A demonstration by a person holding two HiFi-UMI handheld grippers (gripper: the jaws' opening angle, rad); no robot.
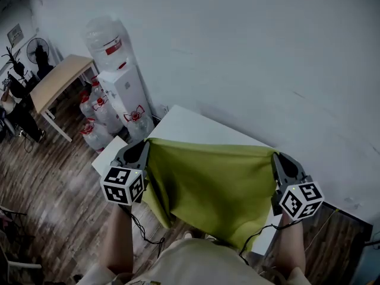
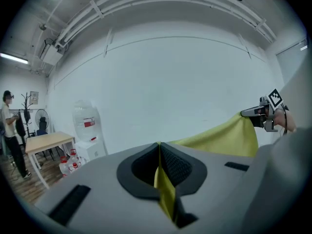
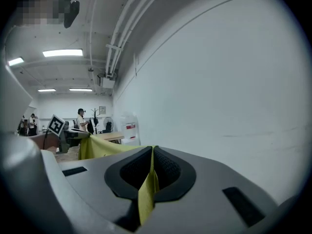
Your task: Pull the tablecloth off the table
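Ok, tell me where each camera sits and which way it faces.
Head view: on the person's head, looking down at white table, green tablecloth; shows both forearms, left gripper, right gripper.
Left gripper view: rides the left gripper, faces the wall; its jaws pinch the tablecloth.
Right gripper view: same on the right gripper.
Shared: each gripper view shows the other gripper.

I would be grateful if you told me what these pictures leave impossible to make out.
- Head view: the tablecloth covers the white table on its near half, so whether anything lies beneath is hidden.
- Head view: the table's legs are hidden under its top and the cloth.
- Left gripper view: the water bottle has a label too small to read.
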